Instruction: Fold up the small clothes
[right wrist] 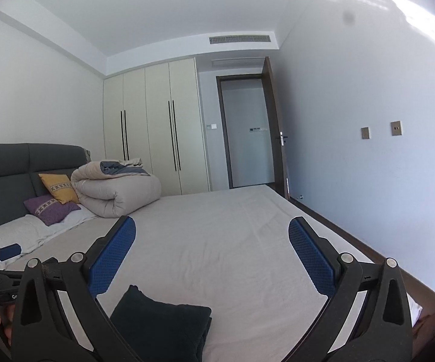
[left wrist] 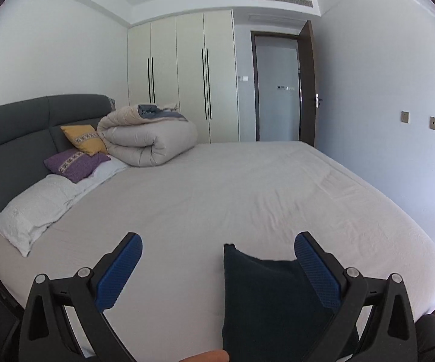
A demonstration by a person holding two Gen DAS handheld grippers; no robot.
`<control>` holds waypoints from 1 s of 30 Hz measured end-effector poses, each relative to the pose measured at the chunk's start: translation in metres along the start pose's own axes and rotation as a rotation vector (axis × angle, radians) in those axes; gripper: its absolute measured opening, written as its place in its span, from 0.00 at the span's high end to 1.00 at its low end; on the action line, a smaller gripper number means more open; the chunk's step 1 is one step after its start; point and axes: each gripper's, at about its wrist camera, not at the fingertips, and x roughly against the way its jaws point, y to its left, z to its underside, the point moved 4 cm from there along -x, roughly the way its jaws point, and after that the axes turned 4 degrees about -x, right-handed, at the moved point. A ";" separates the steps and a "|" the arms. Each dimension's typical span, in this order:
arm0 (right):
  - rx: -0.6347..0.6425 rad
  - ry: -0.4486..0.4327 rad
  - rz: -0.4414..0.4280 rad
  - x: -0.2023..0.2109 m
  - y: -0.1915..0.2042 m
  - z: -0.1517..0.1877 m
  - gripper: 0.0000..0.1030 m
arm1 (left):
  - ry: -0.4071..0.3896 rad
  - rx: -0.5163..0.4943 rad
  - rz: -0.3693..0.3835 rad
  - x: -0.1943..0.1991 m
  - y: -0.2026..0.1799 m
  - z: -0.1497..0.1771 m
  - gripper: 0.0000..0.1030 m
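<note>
A dark navy folded garment (left wrist: 265, 301) lies on the bed's light sheet (left wrist: 232, 199), near its front edge. In the left wrist view it sits low between the blue pads, close to the right one. My left gripper (left wrist: 217, 247) is open and empty above it. In the right wrist view the same garment (right wrist: 163, 322) lies low and left of centre, folded into a thick stack. My right gripper (right wrist: 211, 232) is open and empty, above and to the right of the garment. The left gripper's body (right wrist: 0, 265) shows at the left edge there.
A rolled beige duvet (left wrist: 148, 138), a yellow cushion (left wrist: 83, 138), a purple cushion (left wrist: 75, 163) and a white pillow (left wrist: 36, 208) lie by the grey headboard (left wrist: 12, 132). Cream wardrobes (left wrist: 181, 75) and an open door (left wrist: 307, 84) stand beyond the bed. A wall runs along the right.
</note>
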 end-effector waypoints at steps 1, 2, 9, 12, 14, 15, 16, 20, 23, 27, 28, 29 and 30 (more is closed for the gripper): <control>-0.003 0.038 0.004 0.003 -0.001 0.005 0.00 | 0.051 0.010 0.017 -0.009 -0.001 0.010 0.00; -0.010 0.089 0.005 0.001 -0.003 0.013 0.00 | 0.093 0.026 0.042 -0.018 -0.002 0.019 0.00; -0.069 0.465 0.094 -0.040 -0.015 0.098 0.00 | 0.327 0.091 0.102 -0.065 -0.006 0.085 0.00; -0.053 0.542 0.111 -0.042 -0.016 0.134 0.00 | 0.354 0.073 0.097 -0.068 -0.010 0.098 0.00; -0.016 0.577 0.117 -0.041 -0.014 0.153 0.00 | 0.369 0.071 0.098 -0.071 -0.011 0.103 0.00; 0.004 0.592 0.116 -0.043 -0.011 0.160 0.00 | 0.375 0.069 0.099 -0.072 -0.011 0.105 0.00; 0.018 0.605 0.111 -0.045 -0.008 0.166 0.00 | 0.381 0.065 0.098 -0.074 -0.012 0.107 0.00; 0.036 0.628 0.082 -0.050 0.005 0.176 0.00 | 0.404 0.056 0.102 -0.080 -0.014 0.116 0.00; 0.047 0.644 0.070 -0.056 0.012 0.179 0.00 | 0.416 0.055 0.102 -0.083 -0.013 0.120 0.00; 0.046 0.653 0.063 -0.060 0.014 0.180 0.00 | 0.422 0.055 0.104 -0.086 -0.010 0.122 0.00; 0.043 0.656 0.063 -0.061 0.014 0.180 0.00 | 0.423 0.055 0.103 -0.086 -0.010 0.122 0.00; 0.040 0.660 0.063 -0.062 0.013 0.179 0.00 | 0.423 0.055 0.104 -0.086 -0.010 0.123 0.00; 0.038 0.663 0.064 -0.062 0.013 0.178 0.00 | 0.424 0.055 0.105 -0.086 -0.010 0.123 0.00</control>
